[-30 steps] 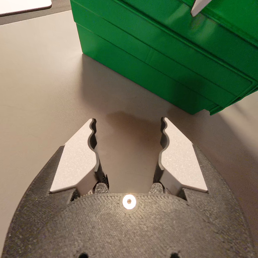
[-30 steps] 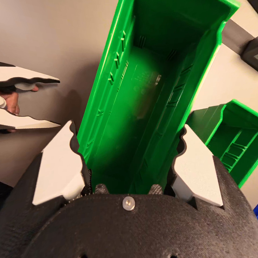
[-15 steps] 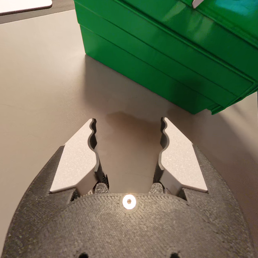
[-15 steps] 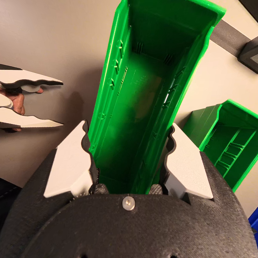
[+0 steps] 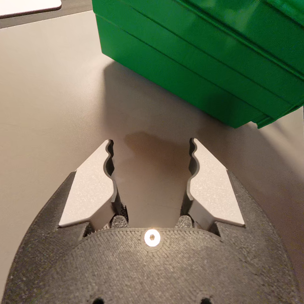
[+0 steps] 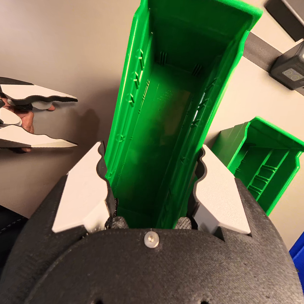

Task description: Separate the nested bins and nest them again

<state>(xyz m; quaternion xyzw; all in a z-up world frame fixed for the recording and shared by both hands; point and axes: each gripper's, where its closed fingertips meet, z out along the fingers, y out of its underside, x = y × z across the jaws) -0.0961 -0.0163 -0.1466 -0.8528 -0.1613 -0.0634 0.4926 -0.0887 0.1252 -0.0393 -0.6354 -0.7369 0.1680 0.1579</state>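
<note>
Your right gripper (image 6: 151, 158) grips the long green plastic bin (image 6: 172, 115) across its side walls; your left gripper (image 5: 151, 148) jaws stand open over the beige bench (image 5: 49, 98).

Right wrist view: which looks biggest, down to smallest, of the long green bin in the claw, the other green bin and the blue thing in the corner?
1. Long green bin, gripped by the right claw; nearness enlarges it.
2. Other green bin, cut off by the frame.
3. Blue thing; only a corner shows, so its real size is unknown.
</note>
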